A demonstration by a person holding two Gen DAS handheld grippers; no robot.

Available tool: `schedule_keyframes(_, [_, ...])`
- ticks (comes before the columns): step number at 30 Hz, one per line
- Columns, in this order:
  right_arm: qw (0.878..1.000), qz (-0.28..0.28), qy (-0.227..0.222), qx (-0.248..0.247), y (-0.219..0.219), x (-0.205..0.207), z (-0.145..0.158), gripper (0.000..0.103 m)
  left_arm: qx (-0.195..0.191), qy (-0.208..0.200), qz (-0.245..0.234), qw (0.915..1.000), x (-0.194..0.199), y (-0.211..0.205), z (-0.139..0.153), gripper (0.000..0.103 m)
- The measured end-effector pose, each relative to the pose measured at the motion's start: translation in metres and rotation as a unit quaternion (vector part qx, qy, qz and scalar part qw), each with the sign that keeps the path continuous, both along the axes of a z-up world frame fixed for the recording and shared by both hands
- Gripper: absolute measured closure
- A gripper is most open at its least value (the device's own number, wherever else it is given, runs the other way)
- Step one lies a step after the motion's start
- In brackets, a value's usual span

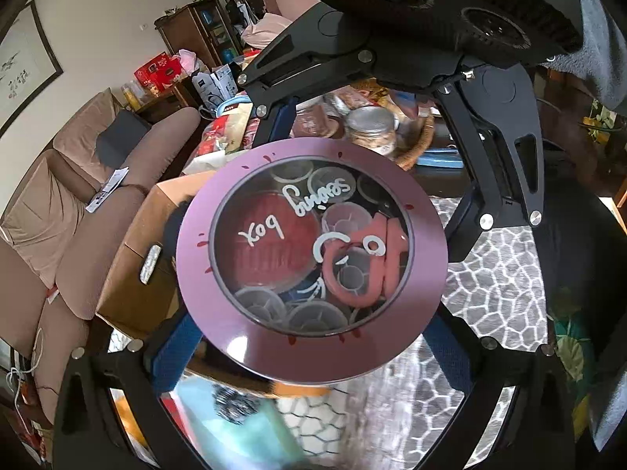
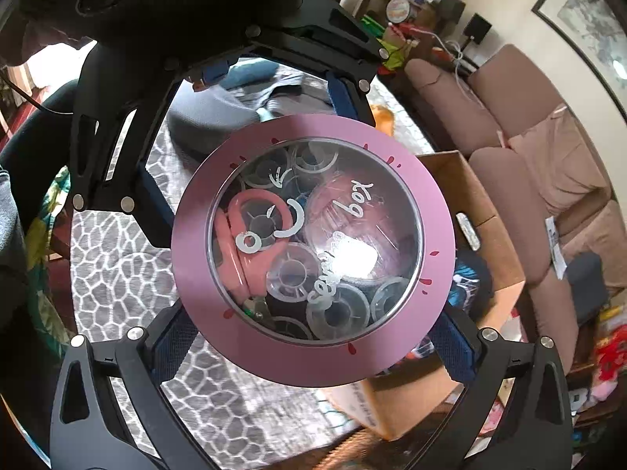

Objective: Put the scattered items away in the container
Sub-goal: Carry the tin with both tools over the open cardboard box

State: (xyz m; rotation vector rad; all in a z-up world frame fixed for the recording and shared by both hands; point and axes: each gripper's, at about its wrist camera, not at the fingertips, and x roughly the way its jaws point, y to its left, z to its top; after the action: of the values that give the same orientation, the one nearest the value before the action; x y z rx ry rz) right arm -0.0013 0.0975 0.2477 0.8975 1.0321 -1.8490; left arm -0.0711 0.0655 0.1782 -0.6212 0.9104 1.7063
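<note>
The sewing box (image 1: pixel 311 260) has a dusky pink-purple rim flecked with small dark red dashes, and a clear lid bearing white handwriting and a white doodle. Through the lid show a red disc, translucent whitish bobbins and coral-pink scissor handles (image 1: pixel 362 270). The left gripper (image 1: pixel 313 356) and right gripper (image 2: pixel 313 346) are matte black with silver screws and royal-blue textured pads (image 2: pixel 174 346). The rug (image 2: pixel 117 258) carries a grey cobble pattern with white lines. The cardboard box (image 2: pixel 488 211) is plain tan-brown. The sofa (image 2: pixel 540 180) is mauve-brown with a paler pink cushion. The wall (image 1: pixel 90 11) is cream
</note>
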Motion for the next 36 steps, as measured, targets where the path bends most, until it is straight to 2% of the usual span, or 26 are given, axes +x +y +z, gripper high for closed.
schedule_keyframes(12, [1.0,-0.003,-0.011,0.022,0.015,-0.064,-0.011,0.0,-0.004,-0.004,0.009,0.9999,-0.055,0.02,-0.007,0.0])
schedule_keyframes(22, [1.0,-0.021,-0.022,-0.007,0.028,-0.114,-0.019,0.0,-0.04,0.015,-0.002,0.9991,-0.094,0.038,-0.011,0.0])
schedule_keyframes(36, [0.999,-0.027,-0.043,-0.003,0.033,-0.152,-0.056,0.0,-0.06,-0.001,0.001,0.9982,-0.128,0.045,-0.043,0.0])
